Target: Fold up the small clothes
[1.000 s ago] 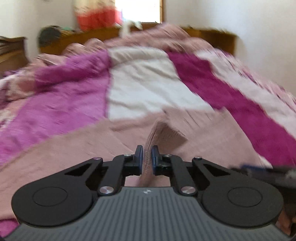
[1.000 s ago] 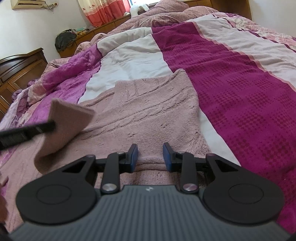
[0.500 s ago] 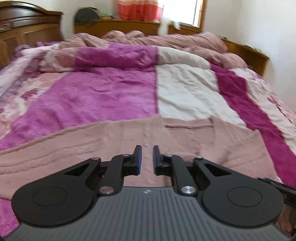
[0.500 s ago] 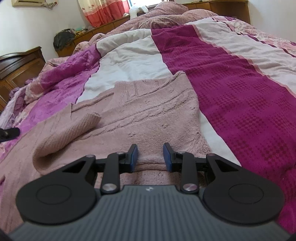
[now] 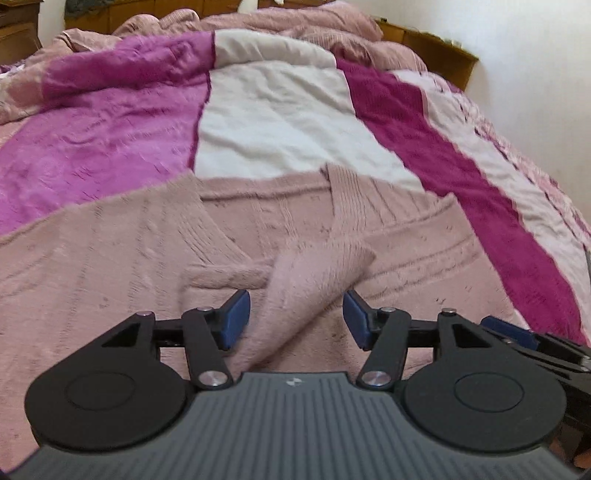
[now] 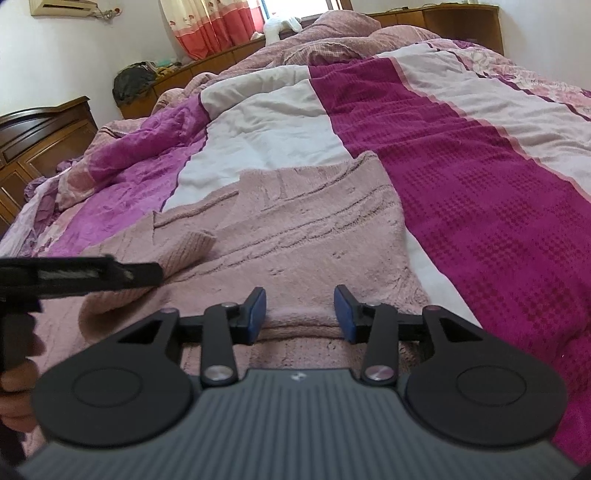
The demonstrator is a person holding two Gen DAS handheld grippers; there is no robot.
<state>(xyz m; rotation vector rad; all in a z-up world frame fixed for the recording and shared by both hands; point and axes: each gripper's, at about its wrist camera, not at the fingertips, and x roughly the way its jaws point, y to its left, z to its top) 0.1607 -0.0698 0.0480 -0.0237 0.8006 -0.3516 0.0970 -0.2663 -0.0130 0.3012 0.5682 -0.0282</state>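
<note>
I'm facing a wide bed (image 6: 424,155) covered by a rumpled quilt in bands of magenta, white and dusty pink (image 6: 266,125). Past it a low wooden ledge (image 6: 207,62) runs under a bright window hung with a red-and-cream patterned curtain (image 6: 207,26). A dark carved wooden cabinet (image 6: 44,136) stands at the left below a white wall (image 6: 74,55) carrying an air-conditioning unit (image 6: 62,5).

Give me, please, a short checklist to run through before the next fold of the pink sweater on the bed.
1. Left gripper clear of the sleeve: ok, jaws opening, pads not pressing it.
2. Sleeve laid across the sweater body: ok.
3. Right gripper free: ok, jaws opening, only the hem fold lies between them.
4. Sweater lying flat on the quilt: not ok, the near hem is bunched.
5. Other sleeve folded in: cannot tell.
</note>
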